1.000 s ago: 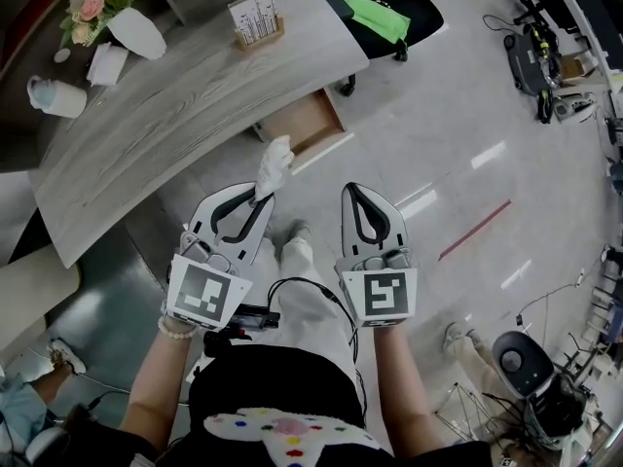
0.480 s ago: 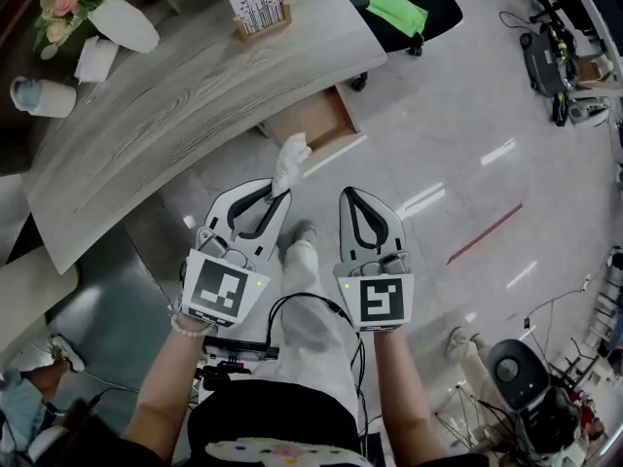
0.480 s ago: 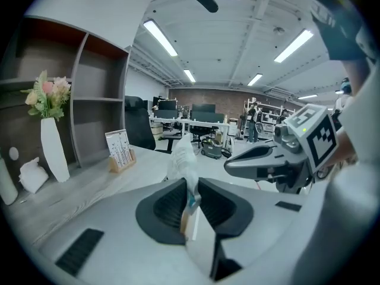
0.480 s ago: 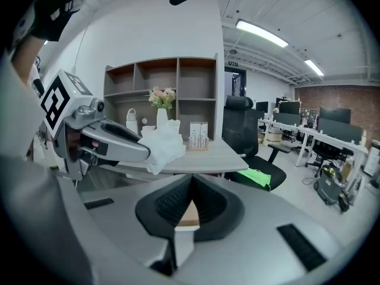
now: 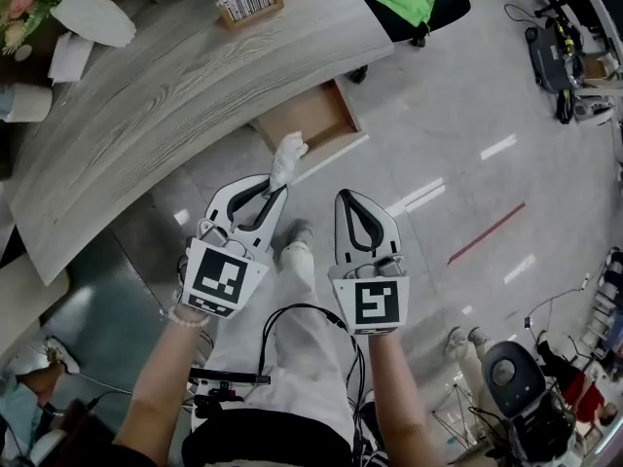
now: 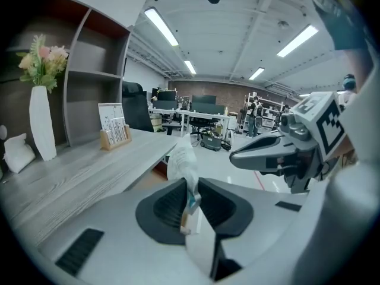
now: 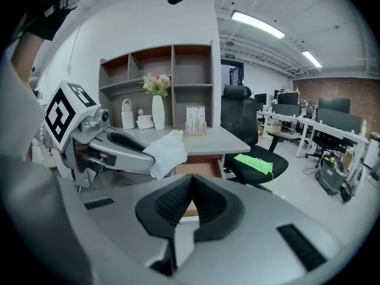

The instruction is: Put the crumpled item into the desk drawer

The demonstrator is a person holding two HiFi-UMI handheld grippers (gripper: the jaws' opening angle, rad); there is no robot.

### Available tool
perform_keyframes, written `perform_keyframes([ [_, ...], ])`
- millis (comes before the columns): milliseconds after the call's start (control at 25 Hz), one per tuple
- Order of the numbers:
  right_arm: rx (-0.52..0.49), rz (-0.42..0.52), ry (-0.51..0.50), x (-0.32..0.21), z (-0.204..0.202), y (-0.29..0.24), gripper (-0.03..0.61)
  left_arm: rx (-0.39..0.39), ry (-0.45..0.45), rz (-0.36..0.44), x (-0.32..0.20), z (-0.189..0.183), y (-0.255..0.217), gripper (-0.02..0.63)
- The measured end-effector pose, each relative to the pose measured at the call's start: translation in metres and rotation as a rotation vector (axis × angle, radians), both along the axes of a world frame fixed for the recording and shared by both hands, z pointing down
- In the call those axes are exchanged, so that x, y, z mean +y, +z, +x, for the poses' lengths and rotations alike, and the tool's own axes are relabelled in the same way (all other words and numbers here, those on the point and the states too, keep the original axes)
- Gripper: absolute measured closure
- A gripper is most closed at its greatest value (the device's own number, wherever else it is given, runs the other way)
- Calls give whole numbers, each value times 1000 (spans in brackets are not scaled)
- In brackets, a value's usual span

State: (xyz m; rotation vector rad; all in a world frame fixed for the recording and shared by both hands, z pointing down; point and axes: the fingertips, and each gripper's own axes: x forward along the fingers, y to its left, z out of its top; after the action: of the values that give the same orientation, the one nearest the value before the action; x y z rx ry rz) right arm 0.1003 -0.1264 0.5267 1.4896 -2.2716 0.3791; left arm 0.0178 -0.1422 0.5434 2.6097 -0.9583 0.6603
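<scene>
Fingers (image 6: 167, 205) of the left gripper (image 5: 275, 189) pinch the bottom of the white crumpled item (image 5: 286, 154), which sticks up past the tips. Just beside it, the right gripper (image 5: 348, 198) has its fingers pressed together with nothing between them. Farther on, the open drawer (image 5: 310, 117) sticks out from under the gray desk (image 5: 146, 95), and the crumpled item is up in the air near its front, not inside.
</scene>
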Motion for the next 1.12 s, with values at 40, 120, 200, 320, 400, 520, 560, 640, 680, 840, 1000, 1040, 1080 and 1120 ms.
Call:
perform_keyframes([
  [40,1,-7,-1,2,0,6,574,-2,-2,-5,-1,0,7,548],
  [120,1,-23,-1,4,1,17,574,-3,-3,-15,-5,2,21,548],
  [200,1,-35,0,5,2,26,574,-3,0,-23,-9,6,34,548],
  [320,6,-50,-3,8,3,38,574,1,5,-32,-13,11,50,548],
  [400,6,-67,5,10,4,45,574,3,12,-39,-16,15,60,548],
  [520,-3,-85,30,7,7,55,574,-1,25,-60,-21,21,79,548],
  [560,-6,-87,35,5,8,59,574,-4,30,-67,-23,24,85,548],
  [640,-8,-88,39,3,8,65,574,-10,39,-80,-24,28,97,548],
  [680,-7,-89,38,2,8,68,574,-14,43,-87,-24,30,103,548],
  [840,-2,-91,26,-3,6,77,574,-33,59,-116,-26,35,122,548],
  [1000,2,-86,17,-6,5,84,574,-33,77,-134,-30,42,135,548],
  [1040,3,-85,14,-7,4,84,574,-33,78,-140,-31,42,138,548],
  [1080,3,-84,10,-7,3,84,574,-34,75,-146,-33,42,142,548],
  [1120,2,-84,8,-7,2,84,574,-38,69,-152,-34,42,145,548],
])
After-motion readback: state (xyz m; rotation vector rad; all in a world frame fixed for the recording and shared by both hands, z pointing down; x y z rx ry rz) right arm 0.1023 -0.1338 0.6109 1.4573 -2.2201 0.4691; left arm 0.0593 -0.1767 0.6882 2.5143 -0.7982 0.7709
